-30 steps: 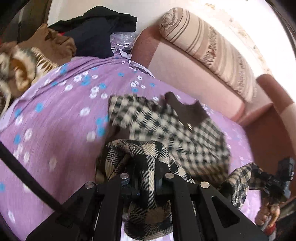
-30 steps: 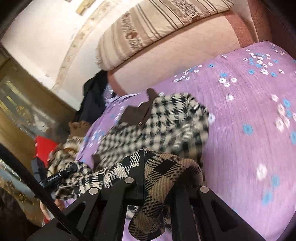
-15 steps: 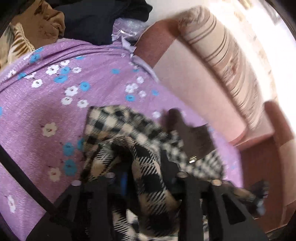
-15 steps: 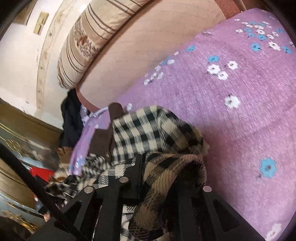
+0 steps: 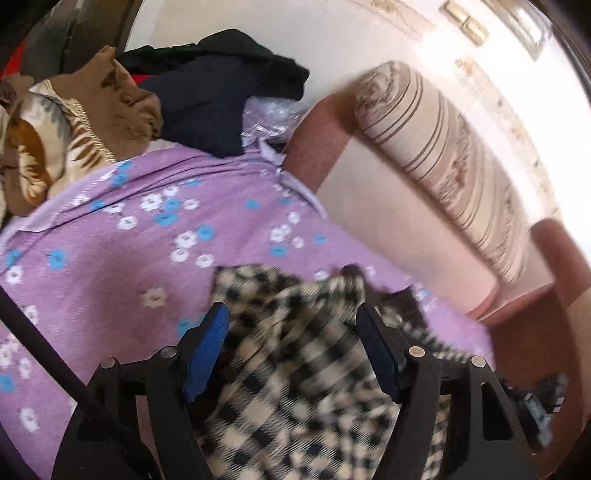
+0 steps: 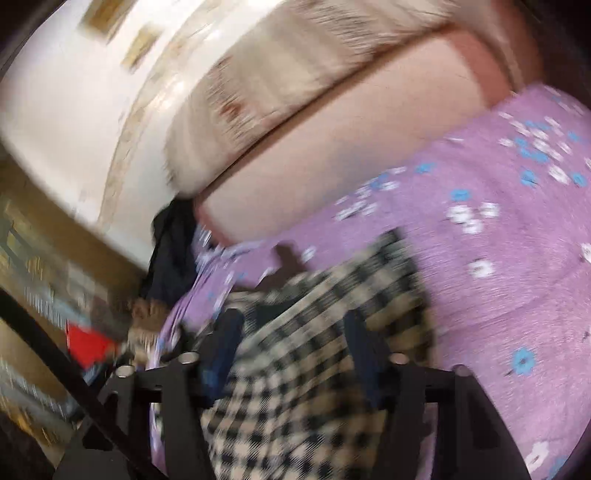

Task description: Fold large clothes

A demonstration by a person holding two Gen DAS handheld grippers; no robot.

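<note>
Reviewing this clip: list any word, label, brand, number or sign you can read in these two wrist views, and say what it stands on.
None can be read.
Checked garment: no tag or print in view.
Purple floral sheet: flowers only, no text.
Striped cushion: woven pattern only, no lettering.
Wall plaques: gold plates, too small and washed out to tell whether they bear any text.
Right wrist view: heavily blurred, nothing legible.

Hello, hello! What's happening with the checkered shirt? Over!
Both tools open, jaws just been opening: left tool, right tool. Checkered shirt lies loose between them on the purple sheet. Clothes pile behind, not blocking.
</note>
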